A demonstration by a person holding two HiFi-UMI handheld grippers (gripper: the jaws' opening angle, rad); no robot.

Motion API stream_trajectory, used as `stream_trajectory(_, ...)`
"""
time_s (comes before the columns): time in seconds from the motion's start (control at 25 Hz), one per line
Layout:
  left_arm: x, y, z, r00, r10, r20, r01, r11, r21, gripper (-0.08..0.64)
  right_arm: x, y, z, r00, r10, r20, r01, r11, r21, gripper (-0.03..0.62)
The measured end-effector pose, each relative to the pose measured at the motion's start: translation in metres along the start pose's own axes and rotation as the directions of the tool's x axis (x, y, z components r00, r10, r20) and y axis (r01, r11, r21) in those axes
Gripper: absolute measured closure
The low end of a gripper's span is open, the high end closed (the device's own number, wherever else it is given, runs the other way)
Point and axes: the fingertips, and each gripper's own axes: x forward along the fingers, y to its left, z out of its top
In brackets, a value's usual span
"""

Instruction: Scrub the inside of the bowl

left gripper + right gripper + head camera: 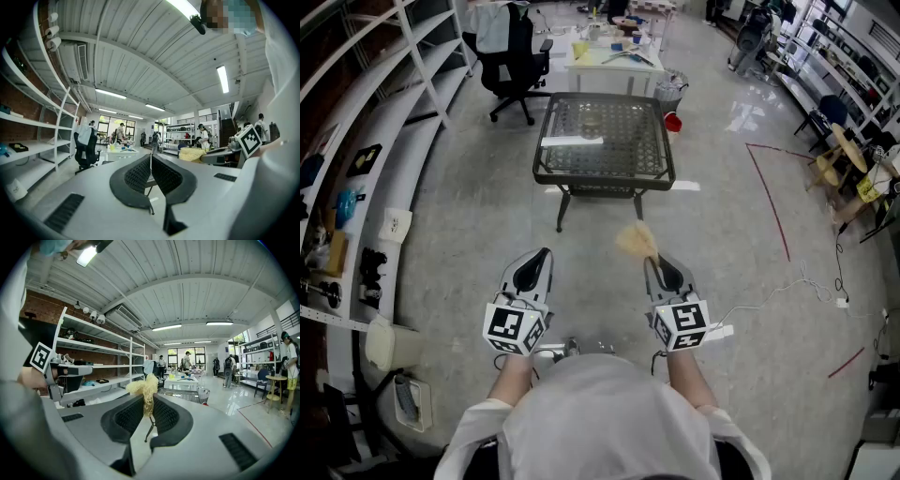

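Head view shows the tabletop (605, 178) well ahead of the person, with open floor (469, 234) between. Near its far edge, about midway along it, there is a faint round shape that I take for the bowl (592, 120). It is too small and pale to be sure. A white strip (572, 142) lies closer to the left edge.

The right hand-held gripper (149, 401) is clamped on the lower end of a yellow fibrous scrubber (143, 387), whose loose tuft stands up above the jaws. The left hand-held gripper (150, 161) has its jaws together with nothing between them. Both are held level in front of the body, far from the tabletop.

The scrubber looks very light and soft, so it will probably bend and flatten when pressed. The present grip low on the bundle seems right, because it leaves the tuft free to rub.

The bowl seems to be clear, maybe glass. If so, I expect it to be hard, smooth, somewhat slippery and breakable, and it could slide on the tabletop under the scrubbing. I think the best hold is on its rim with the left jaws, at the side away from the scrubber, and with only gentle pressure.
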Motion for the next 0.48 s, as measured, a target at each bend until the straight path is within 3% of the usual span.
stream_trajectory(0.48, 0.001, 0.037, -0.008, 1.000, -0.012, 0.000, 0.012, 1.000, -0.023, 0.523, 0.026, 0.021, 0.009, 1.000, 0.006, 0.024, -0.007, 1.000, 0.019, 0.523)
